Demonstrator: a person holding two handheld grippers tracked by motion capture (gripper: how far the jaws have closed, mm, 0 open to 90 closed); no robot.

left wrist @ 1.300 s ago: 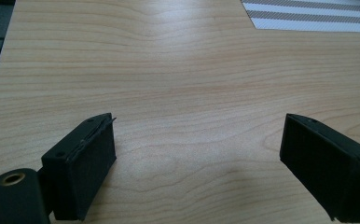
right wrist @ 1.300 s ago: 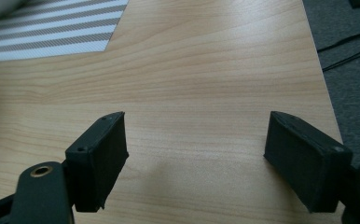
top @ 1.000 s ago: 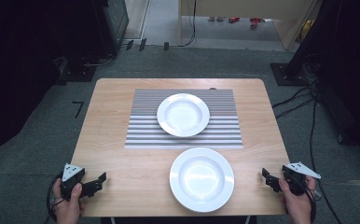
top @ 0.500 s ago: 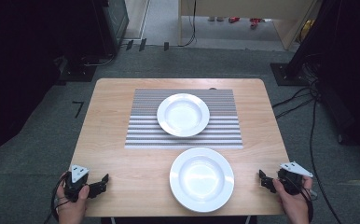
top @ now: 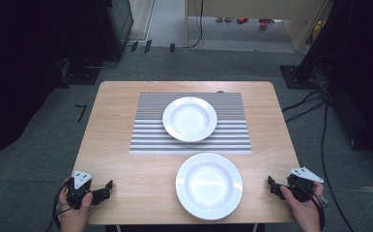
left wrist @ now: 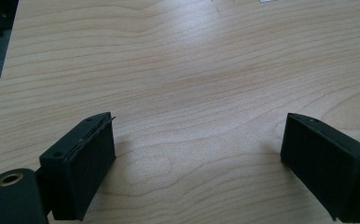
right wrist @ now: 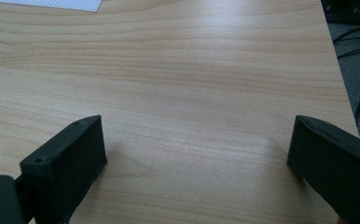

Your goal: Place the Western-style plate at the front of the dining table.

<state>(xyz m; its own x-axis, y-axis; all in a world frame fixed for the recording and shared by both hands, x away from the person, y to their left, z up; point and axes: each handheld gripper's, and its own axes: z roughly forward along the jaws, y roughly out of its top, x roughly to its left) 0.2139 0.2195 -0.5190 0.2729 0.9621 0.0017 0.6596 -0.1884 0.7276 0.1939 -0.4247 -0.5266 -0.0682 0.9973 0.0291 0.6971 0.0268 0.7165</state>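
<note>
From the high view, your left gripper point(top: 106, 189) sits at the near left corner of the table point(top: 112, 130), held in your left hand point(top: 73, 212), its jaws pointing right across the wood. Your right gripper point(top: 270, 182) sits at the near right edge, held in your right hand point(top: 303, 208), its jaws pointing left. Between the two, close to the near edge, lies the near plate point(top: 208, 185), apart from both grippers. Beyond it, the far plate point(top: 189, 118) rests on the striped mat point(top: 233, 130), and the two plates lie near each other without touching.

In the left gripper view, your left gripper point(left wrist: 197, 163) has its jaws spread wide apart, with nothing but bare table point(left wrist: 192, 70) between them. They sit low over the wood.

In the right gripper view, your right gripper point(right wrist: 197, 163) likewise has its jaws wide apart over bare table point(right wrist: 192, 70). A corner of the mat point(right wrist: 52, 3) shows at the top left, and the table's edge runs down the right side.
</note>
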